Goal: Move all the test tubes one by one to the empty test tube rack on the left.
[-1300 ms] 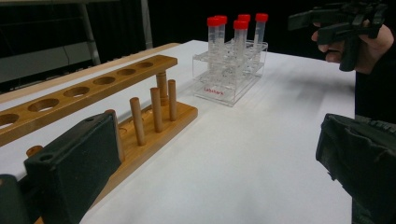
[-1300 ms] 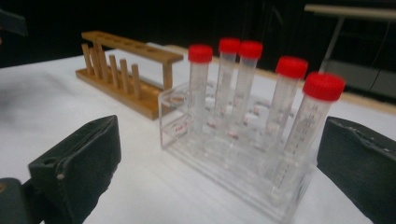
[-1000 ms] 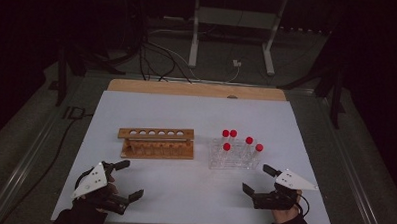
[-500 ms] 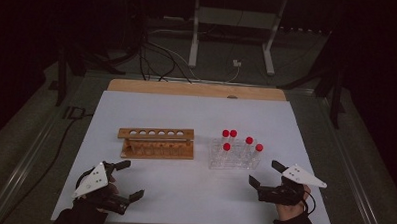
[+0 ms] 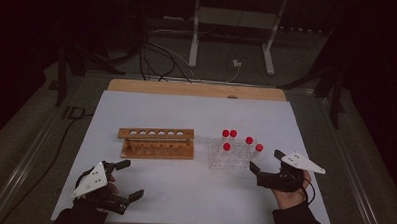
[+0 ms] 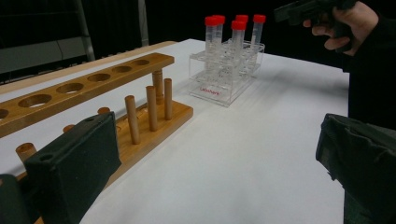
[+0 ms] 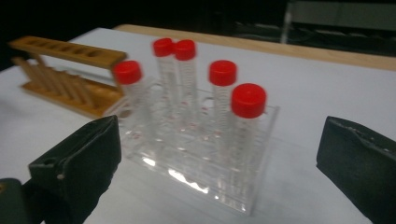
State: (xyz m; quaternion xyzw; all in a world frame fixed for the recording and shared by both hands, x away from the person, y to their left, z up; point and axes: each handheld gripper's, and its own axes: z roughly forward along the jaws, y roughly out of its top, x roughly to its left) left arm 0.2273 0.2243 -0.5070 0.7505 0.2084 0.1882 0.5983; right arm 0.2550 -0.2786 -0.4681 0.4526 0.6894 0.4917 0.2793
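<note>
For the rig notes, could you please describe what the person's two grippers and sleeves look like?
Each gripper has two blocky black jaws. The left gripper and right gripper each carry a pale grey three-cornered plate on top, dotted with small dark marks. The jaw pads look matte, with a small hole near the tip. A thin dark cable loops by the right hand. Both forearms wear dark sleeves.

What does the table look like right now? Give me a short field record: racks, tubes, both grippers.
wooden rack: left of centre, holes empty
clear rack: right of the wooden one
red-capped tubes: five, upright in the clear rack
right gripper: jaws open, aimed at the clear rack, not touching
left gripper: jaws open, near the table's front left, holding nothing
</note>
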